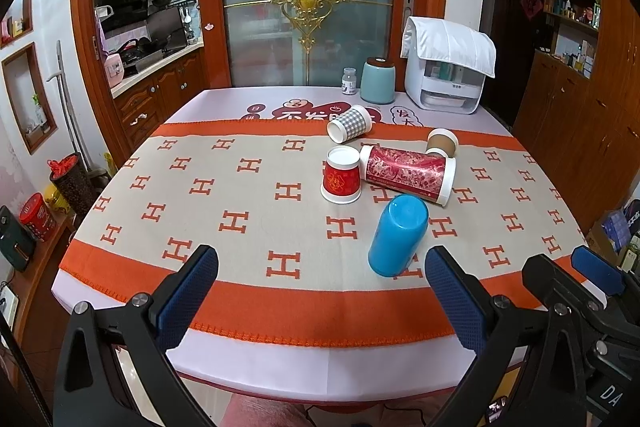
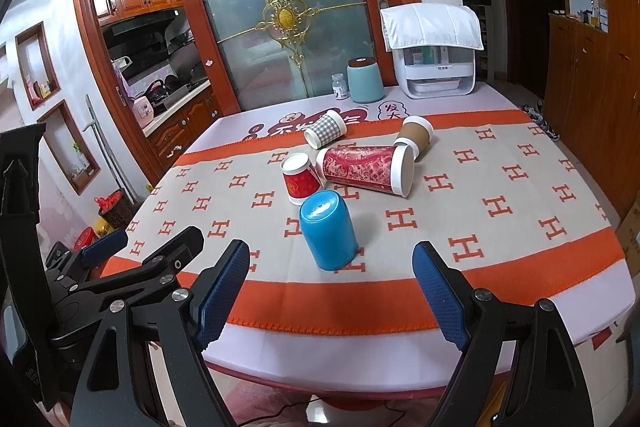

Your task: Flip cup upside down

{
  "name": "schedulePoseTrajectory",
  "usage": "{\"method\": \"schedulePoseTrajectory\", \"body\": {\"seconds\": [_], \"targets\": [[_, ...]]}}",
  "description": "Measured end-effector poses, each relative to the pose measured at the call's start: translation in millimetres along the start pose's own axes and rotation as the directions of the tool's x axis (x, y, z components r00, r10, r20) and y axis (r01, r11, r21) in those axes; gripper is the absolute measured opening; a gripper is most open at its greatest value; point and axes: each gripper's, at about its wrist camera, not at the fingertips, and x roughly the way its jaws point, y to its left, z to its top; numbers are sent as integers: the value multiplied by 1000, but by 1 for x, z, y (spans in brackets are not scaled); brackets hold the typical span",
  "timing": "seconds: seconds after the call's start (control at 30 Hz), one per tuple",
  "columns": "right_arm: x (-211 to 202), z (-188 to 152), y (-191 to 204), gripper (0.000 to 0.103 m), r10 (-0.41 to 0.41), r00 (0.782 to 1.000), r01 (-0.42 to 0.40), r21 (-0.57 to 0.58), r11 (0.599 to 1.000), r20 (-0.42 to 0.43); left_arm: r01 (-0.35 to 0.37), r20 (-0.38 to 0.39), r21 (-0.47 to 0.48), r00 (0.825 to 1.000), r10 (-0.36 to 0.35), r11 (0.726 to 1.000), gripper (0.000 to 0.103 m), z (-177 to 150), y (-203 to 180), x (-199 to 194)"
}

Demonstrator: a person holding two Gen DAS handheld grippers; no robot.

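A blue plastic cup [image 1: 398,235] stands upside down on the orange-and-beige cloth, also in the right wrist view [image 2: 329,229]. A small red paper cup [image 1: 341,180] [image 2: 301,183] stands upside down behind it. A tall red patterned cup [image 1: 408,174] [image 2: 366,169], a checked cup [image 1: 350,123] [image 2: 325,129] and a brown cup [image 1: 442,142] [image 2: 415,133] lie on their sides. My left gripper [image 1: 322,291] is open and empty near the table's front edge. My right gripper [image 2: 332,287] is open and empty, just in front of the blue cup.
At the back of the table [image 1: 224,99] stand a teal canister [image 1: 377,82], a small white bottle [image 1: 349,81] and a white appliance under a cloth [image 1: 444,67]. A glass door is behind. Cabinets stand on the right, bins on the floor at the left.
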Motion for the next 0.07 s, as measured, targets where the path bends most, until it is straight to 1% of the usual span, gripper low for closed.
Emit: {"method": "schedulePoseTrajectory", "body": {"seconds": [0.07], "targets": [[1, -1, 0, 85, 1, 1000, -1, 1, 1000, -2, 2, -4, 2, 1000, -2, 1000, 102, 0, 0, 0]]}}
